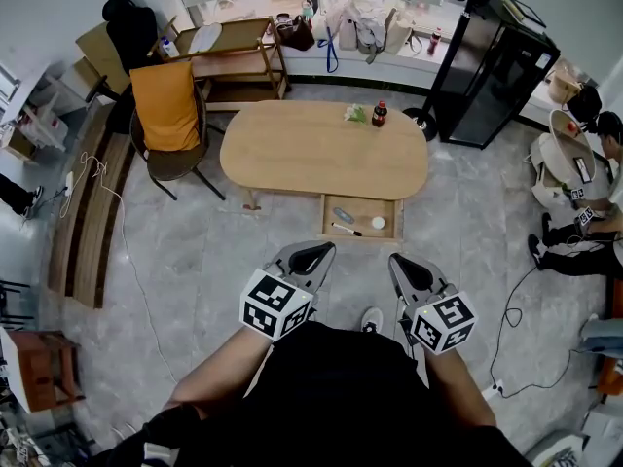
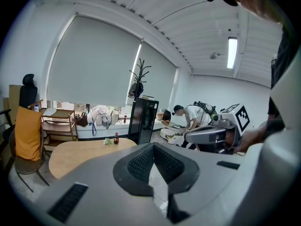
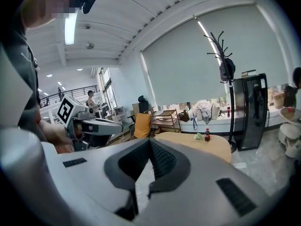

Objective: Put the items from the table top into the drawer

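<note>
Three items (image 1: 345, 216) — in open drawer (image 1: 366, 206)

A dark bottle (image 1: 379, 114) and a green-white item (image 1: 355, 114) sit together at the tabletop's (image 1: 311, 159) far edge. Its near-side drawer (image 1: 365, 208) stands open, holding small things.

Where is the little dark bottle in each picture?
Head view: the bottle is in the upper middle, at the far edge of the table.
Left gripper view: the bottle is left of middle, on the table.
Right gripper view: the bottle is right of middle, on the table.
Shared landmark: the black cabinet stands to the bottle's right in all three.
</note>
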`<state>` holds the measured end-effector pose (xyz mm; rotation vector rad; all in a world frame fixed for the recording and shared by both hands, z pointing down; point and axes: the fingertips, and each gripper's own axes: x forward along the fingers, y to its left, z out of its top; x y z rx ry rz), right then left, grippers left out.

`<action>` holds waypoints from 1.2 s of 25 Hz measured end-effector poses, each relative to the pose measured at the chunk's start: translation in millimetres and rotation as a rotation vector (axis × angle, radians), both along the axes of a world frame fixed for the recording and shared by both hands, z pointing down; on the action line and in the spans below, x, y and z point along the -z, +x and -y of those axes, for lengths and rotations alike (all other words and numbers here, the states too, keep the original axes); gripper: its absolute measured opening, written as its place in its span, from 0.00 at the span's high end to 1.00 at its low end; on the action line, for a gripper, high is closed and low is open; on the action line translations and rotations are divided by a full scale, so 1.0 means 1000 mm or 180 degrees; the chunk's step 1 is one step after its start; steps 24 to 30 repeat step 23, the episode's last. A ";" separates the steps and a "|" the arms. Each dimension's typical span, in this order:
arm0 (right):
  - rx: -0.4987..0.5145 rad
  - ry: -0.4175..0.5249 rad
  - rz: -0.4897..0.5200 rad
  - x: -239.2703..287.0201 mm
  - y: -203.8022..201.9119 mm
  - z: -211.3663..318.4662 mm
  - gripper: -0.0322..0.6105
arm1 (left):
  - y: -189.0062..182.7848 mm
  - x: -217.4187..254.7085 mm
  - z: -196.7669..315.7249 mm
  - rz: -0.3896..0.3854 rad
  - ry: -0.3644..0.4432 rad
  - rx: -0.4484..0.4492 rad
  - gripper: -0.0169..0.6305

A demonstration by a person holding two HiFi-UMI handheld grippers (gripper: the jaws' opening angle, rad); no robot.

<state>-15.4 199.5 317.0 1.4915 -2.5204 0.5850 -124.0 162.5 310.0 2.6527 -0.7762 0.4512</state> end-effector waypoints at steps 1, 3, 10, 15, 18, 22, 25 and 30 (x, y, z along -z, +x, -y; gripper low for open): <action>0.0004 -0.0002 -0.0001 0.000 -0.001 -0.001 0.95 | 0.000 0.000 -0.001 0.0002 0.0002 -0.0007 0.97; 0.0011 -0.0010 -0.0003 0.000 -0.002 -0.001 0.95 | 0.000 -0.001 -0.001 0.0007 0.0001 -0.0022 0.97; 0.0042 0.0006 -0.0030 0.005 0.000 0.001 0.95 | 0.003 0.004 -0.001 0.0028 0.0040 -0.0053 0.97; 0.0058 0.0007 -0.0033 0.005 0.000 0.002 0.95 | 0.001 0.004 0.001 0.0028 0.0039 -0.0033 0.97; 0.0059 -0.0001 -0.0028 0.004 0.001 0.002 0.95 | 0.002 0.004 0.001 0.0025 0.0038 -0.0029 0.97; 0.0062 -0.0006 -0.0029 0.002 0.000 0.001 0.95 | 0.002 0.003 0.000 0.0021 0.0038 -0.0032 0.97; 0.0063 -0.0006 -0.0030 0.002 -0.001 0.001 0.95 | 0.002 0.003 0.000 0.0020 0.0038 -0.0033 0.97; 0.0063 -0.0006 -0.0030 0.002 -0.001 0.001 0.95 | 0.002 0.003 0.000 0.0020 0.0038 -0.0033 0.97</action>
